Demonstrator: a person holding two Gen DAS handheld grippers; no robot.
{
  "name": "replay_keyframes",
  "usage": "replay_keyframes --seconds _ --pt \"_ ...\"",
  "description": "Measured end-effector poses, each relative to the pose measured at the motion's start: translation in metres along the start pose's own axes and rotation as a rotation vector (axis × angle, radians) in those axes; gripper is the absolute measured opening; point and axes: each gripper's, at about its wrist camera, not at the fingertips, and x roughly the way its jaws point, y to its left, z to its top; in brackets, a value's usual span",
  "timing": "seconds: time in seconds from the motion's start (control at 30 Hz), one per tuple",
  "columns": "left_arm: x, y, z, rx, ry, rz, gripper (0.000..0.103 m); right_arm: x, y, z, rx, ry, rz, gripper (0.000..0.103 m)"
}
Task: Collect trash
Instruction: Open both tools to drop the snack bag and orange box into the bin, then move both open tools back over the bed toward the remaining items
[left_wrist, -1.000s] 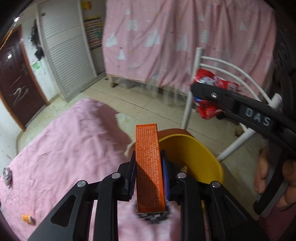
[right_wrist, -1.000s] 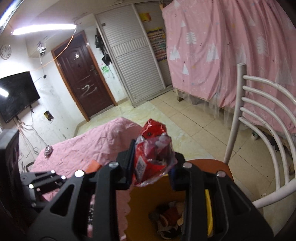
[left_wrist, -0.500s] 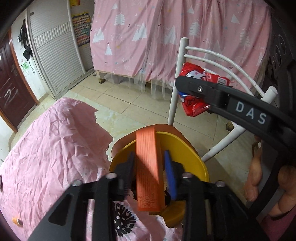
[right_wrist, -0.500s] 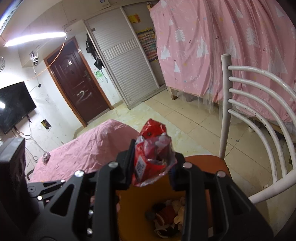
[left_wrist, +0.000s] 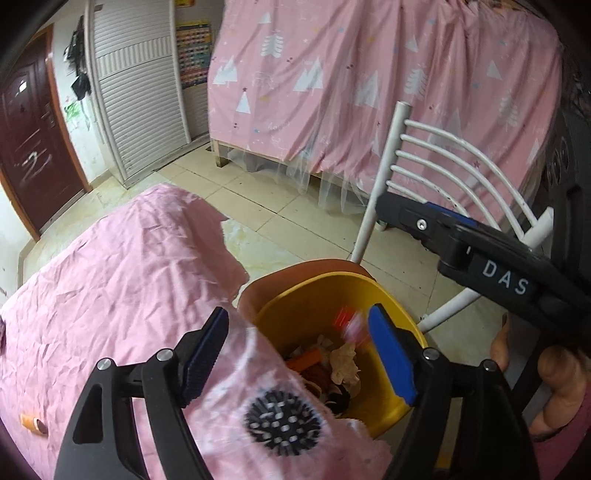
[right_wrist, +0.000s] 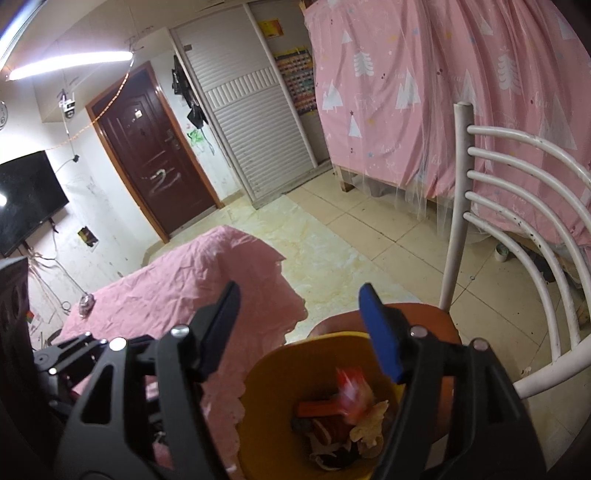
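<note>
Fig. — both hand-held grippers over the bin, release phase.

Nearest: left hand-held gripper (left_wrist: 297, 349), jaws opening, nothing between them; its tips straddle the pink cloth edge and the yellow bin (left_wrist: 402, 325). Right hand-held gripper (right_wrist: 299, 328), jaws likewise opening, nothing gripped; it hangs above the same bin. A hand (left_wrist: 554, 384) shows at lower right of the left view, on the right tool's handle.

Container: yellow bin, standing on the brown seat (right_wrist: 436, 321) of a white chair (right_wrist: 524, 206), tight against the pink-covered desk (left_wrist: 122, 280). Contents: orange box (right_wrist: 317, 408) lying flat, a blurred red wrapper (right_wrist: 352, 391) apparently mid-fall, pale crumpled paper (left_wrist: 345, 363), dark scraps beneath. Roughly the lower part is filled, as far as can be judged; the rim is well clear of the load.

Risks (judgement):
- Wrapper is light and could land on the rim or drift out, esp. if a jaw brushes it on withdrawal.
- Bin sits near the seat edge, w/ cloth overhanging its rim; a snagged cloth or a knock from either tool could tip it.
- Two tools crowd one opening, so collision is possible when pulling back.

Farther: small orange item (left_wrist: 31, 421) left on the desk, prob. remaining trash. Beyond: tiled floor, pink curtain (left_wrist: 369, 81), dark door (right_wrist: 155, 158).
</note>
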Motion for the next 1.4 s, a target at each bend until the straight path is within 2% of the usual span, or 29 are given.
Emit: replay_keyframes --seconds 0.47,0.6,0.9,1.1,1.2,1.4 --pt "-0.035 0.078 -0.012 -0.121 -0.059 0.073 0.070 0.015 0.061 0.001 -0.097 0.031 0.039 0.065" --pt "-0.045 0.105 -0.015 -0.152 -0.075 0.116 0.071 0.021 0.080 -0.002 -0.131 0.048 0.055 0.069" --pt "-0.064 0.178 -0.025 -0.217 -0.087 0.238 0.071 0.044 0.135 -0.011 -0.222 0.108 0.106 0.069" --pt "-0.072 0.220 -0.034 -0.270 -0.087 0.280 0.071 0.059 0.171 -0.020 -0.281 0.153 0.146 0.070" --pt "-0.076 0.239 -0.038 -0.289 -0.085 0.304 0.071 0.065 0.189 -0.026 -0.316 0.171 0.170 0.076" --pt "-0.083 0.269 -0.050 -0.325 -0.081 0.346 0.071 0.075 0.225 -0.037 -0.386 0.210 0.209 0.076"
